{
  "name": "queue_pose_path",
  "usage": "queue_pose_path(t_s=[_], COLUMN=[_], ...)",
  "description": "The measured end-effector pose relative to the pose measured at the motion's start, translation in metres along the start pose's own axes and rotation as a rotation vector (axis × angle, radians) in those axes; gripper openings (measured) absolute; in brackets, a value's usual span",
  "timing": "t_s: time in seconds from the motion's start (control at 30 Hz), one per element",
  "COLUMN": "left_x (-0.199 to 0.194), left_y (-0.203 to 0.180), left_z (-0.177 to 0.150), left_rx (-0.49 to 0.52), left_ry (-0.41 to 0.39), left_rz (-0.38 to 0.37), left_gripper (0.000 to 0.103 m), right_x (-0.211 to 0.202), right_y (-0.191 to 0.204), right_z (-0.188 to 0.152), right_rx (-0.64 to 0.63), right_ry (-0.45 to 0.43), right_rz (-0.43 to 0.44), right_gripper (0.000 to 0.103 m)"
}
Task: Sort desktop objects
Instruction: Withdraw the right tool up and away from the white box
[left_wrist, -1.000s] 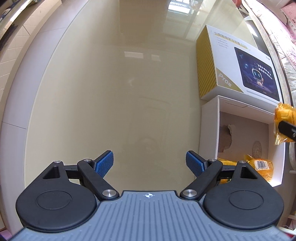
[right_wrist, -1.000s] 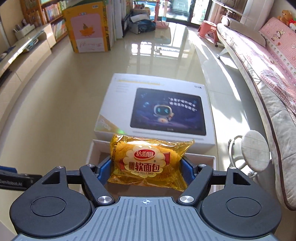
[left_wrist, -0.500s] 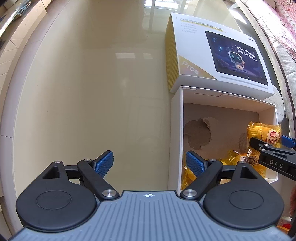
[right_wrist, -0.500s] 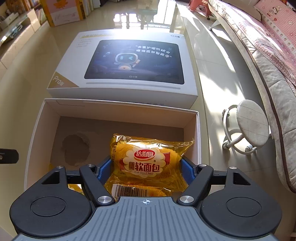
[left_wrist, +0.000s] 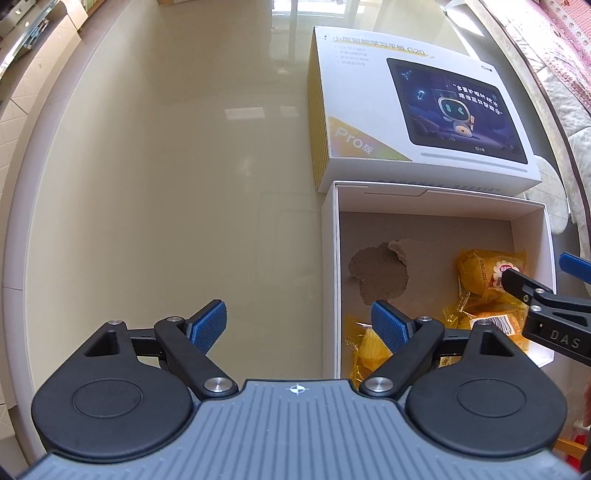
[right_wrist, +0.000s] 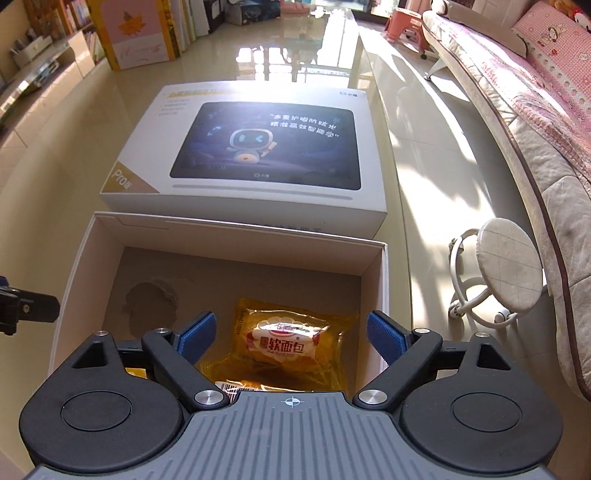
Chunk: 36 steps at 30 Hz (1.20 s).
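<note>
Yellow plastic-wrapped bread packet (right_wrist: 286, 341) with the red and white label is lying flat on the floor of the open white cardboard box (right_wrist: 236, 230), directly below the right gripper (right_wrist: 291, 332), whose blue-padded jaws are standing spread wide to either side of it, touching nothing. By this showing the drop is done. The left gripper (left_wrist: 298, 325) is hovering over the beige glossy tabletop (left_wrist: 166, 184) just beside the box's left wall, jaws likewise parted and holding nothing.

Counting in the left view, at least three such packets are sitting in the box: this one near the right wall, one with a barcode (left_wrist: 495, 323) beneath it, and one (left_wrist: 367, 345) half hidden behind the left gripper's pad. One white tablet carton (left_wrist: 417, 107) printed with a robot picture is lying touching the box's far wall. No loose items are showing on the tabletop, so little sorting seems left.
</note>
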<state>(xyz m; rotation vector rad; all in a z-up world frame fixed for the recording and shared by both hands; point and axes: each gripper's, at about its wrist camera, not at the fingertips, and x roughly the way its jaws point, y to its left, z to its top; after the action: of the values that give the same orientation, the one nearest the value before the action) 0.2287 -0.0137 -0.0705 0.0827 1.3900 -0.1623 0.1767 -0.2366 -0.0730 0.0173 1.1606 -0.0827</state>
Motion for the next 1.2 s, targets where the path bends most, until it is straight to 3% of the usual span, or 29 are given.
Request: queue_pose_path(t_s=[0.2,0.3,0.43,0.5,0.73,0.97,1.2], left_x=[-0.009,-0.009,0.001,0.003,0.008,0.001,-0.023], left_y=[0.008,0.014,0.019,0.017,-0.011,-0.032,-0.047], left_z=[0.018,0.033,0.059,0.071,0.103,0.111,0.107], left_rx=[-0.002,-0.011,-0.058,-0.075,-0.048,-0.087,-0.068], left_ry=[-0.039,-0.064,-0.029,-0.038,-0.072,-0.068,-0.067], left_rz=[-0.072,-0.159,-0.241,-0.217,-0.005,0.023,0.042], left_gripper=[0.103,0.103,0.103,0.103,0.103,0.103,0.103], right_x=[-0.026,-0.039,-0.042,-0.033,-0.006,-0.003,-0.018], right_y=[-0.019,-0.028,-0.044,-0.056,-0.077,-0.081,-0.084], right_z=[0.010,0.015,0.025,0.034,0.078,0.120,0.128], right_rx=[0.042,0.062,0.068,0.076,0.007,-0.025,0.004], right_ry=[-0.058,-0.087,-0.119,-0.112,-0.075,-0.040,-0.041], right_rz=[0.006,0.009,0.014,0.034,0.094,0.091,0.095], right_gripper=[0.097,0.101,0.102,0.102,0.102,0.103,0.103])
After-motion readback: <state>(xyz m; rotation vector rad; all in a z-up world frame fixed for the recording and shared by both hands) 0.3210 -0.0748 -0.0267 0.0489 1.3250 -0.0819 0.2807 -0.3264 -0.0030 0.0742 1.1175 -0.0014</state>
